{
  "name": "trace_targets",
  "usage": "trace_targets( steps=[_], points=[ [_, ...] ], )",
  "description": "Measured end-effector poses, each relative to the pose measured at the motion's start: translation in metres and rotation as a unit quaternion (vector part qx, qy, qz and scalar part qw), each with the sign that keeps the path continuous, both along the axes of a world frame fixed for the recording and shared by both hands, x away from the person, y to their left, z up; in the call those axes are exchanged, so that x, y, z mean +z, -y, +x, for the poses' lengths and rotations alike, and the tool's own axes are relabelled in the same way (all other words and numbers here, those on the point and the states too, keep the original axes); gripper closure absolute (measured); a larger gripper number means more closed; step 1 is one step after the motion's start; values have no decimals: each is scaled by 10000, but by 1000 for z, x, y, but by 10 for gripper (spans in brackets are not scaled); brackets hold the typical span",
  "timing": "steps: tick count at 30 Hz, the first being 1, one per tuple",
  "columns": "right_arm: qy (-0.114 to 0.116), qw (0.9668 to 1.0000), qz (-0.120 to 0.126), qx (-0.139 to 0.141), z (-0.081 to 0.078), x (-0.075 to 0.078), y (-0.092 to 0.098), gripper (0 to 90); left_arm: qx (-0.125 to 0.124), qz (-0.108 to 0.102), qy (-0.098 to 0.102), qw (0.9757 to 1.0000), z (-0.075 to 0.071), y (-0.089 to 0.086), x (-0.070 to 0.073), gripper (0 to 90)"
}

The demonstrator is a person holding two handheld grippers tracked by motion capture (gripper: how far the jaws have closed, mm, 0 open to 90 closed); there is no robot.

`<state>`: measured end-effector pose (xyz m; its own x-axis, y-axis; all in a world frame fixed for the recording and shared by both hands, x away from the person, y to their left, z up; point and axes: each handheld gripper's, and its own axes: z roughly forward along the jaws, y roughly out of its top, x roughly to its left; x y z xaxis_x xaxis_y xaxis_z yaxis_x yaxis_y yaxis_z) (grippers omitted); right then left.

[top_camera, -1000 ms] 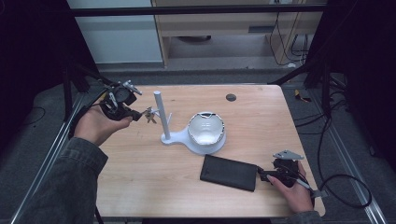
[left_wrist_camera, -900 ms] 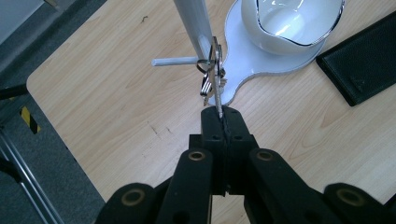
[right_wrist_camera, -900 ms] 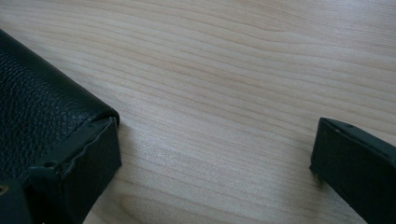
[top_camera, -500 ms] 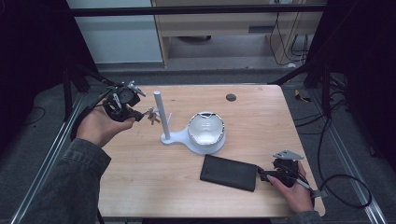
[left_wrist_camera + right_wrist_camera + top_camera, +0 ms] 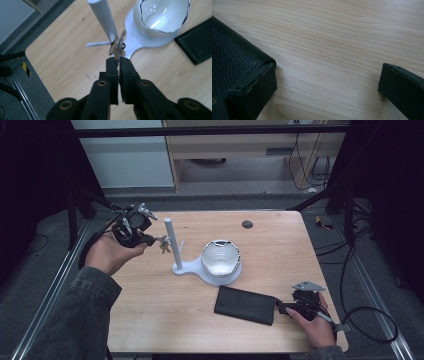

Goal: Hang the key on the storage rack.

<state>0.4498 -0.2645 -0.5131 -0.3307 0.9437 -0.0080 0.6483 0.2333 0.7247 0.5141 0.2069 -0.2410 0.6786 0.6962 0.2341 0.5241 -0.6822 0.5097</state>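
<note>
The left gripper (image 5: 118,60), its jaws just easing slightly, pinches a bunch of metal keys (image 5: 117,48) against the white upright post (image 5: 103,18), nearer it than before. The right gripper (image 5: 286,307) rests wide open beside the black leather wallet (image 5: 246,304)

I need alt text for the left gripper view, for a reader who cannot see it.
The left gripper, jaws nearly together, pinches a bunch of keys against a white post with a side peg. Behind stand a white bowl on the stand's base and a black wallet on the wooden table.

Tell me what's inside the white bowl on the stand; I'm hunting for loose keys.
The white bowl looks empty in both views, just glossy reflections. Its near inner wall is hidden by the rim. Keys hang from the left tongs.
</note>
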Motion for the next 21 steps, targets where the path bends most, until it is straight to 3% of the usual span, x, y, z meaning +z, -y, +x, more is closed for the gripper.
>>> trace_targets(
  steps=[1,2,8,21],
  points=[
    [0,10000,0,0,0,0,0,18,0,0,0,10000,0,0,0,830],
    [0,10000,-1,1,0,0,0,17,12,-84,130,9999,-3,-3,3,805],
    [1,10000,0,0,0,0,0,17,12,-177,246,9995,-9,-9,-1,787],
    [1,10000,0,1,0,0,0,17,-187,-395,208,9988,-23,-10,-21,794]
  ],
)
